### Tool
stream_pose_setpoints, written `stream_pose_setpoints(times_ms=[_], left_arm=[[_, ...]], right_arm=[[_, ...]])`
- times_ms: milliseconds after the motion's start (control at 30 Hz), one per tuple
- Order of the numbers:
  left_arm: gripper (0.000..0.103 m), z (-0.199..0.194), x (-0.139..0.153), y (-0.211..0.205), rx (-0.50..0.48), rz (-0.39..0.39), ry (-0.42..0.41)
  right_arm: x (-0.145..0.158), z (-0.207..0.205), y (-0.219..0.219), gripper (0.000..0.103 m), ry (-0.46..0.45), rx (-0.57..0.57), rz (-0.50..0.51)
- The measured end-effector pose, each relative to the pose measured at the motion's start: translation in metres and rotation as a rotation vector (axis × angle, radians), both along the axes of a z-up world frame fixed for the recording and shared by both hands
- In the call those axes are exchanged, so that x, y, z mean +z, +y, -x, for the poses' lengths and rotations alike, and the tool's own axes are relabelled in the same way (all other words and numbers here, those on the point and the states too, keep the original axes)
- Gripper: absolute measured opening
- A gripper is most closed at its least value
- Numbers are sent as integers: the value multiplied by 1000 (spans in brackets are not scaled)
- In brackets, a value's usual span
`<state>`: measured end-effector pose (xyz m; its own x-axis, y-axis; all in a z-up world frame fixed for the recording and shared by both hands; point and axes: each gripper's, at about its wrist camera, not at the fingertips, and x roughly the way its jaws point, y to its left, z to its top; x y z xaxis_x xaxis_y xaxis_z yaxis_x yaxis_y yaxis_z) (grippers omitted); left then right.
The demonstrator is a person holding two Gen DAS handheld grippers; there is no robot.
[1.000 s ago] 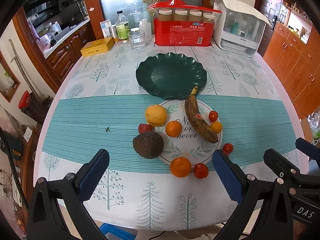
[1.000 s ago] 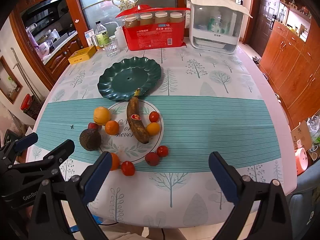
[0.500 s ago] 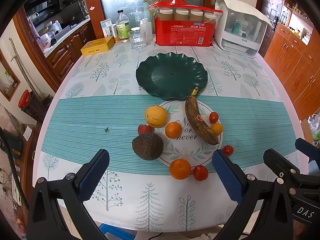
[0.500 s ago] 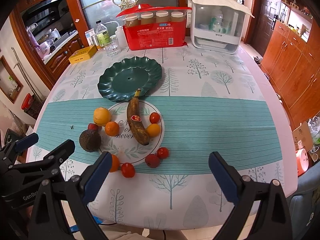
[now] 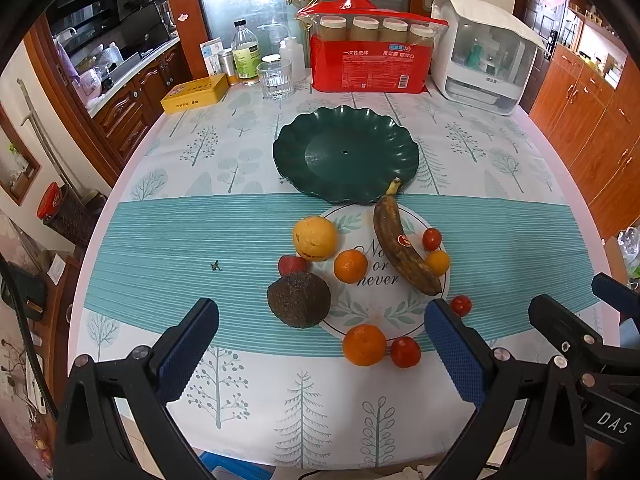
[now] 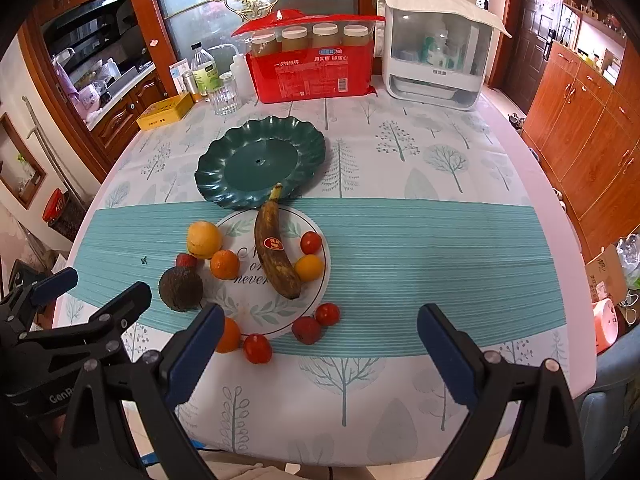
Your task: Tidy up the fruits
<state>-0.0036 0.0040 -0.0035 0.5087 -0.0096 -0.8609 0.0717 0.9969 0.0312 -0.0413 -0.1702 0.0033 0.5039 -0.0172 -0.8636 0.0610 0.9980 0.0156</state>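
An empty dark green plate (image 5: 346,154) (image 6: 260,164) sits mid-table. In front of it fruit lies loose on the tablecloth: a browned banana (image 5: 402,240) (image 6: 276,254), a yellow round fruit (image 5: 315,238), small oranges (image 5: 351,266) (image 5: 364,345), a dark avocado (image 5: 299,299) (image 6: 181,289) and several small red tomatoes (image 5: 405,352). My left gripper (image 5: 320,352) hangs open above the near table edge, with the avocado and an orange ahead between its fingers. My right gripper (image 6: 316,352) is open too, further right, holding nothing.
Along the back of the table stand a red pack of paper cups (image 5: 370,54), a white appliance with a clear front (image 5: 482,54), a glass tumbler (image 5: 275,79), bottles (image 5: 245,54) and a yellow tin (image 5: 195,94). Wooden cabinets flank both sides.
Both grippers have drifted very slightly, so the table scene sits marginally lower in view. No fruit has moved, and both grippers stay open.
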Motion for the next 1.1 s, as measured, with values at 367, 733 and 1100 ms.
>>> stream_pose_setpoints(times_ms=[367, 733, 1100], left_arm=[[102, -11, -4, 8, -12, -8, 27], [102, -31, -19, 25, -64, -39, 89], [102, -42, -43, 45, -118, -45, 148]], right_arm=[[-2, -5, 8, 98, 9, -6, 5], [-21, -16, 28, 97, 57, -47, -28], [-46, -18, 46, 96, 111, -90, -90]])
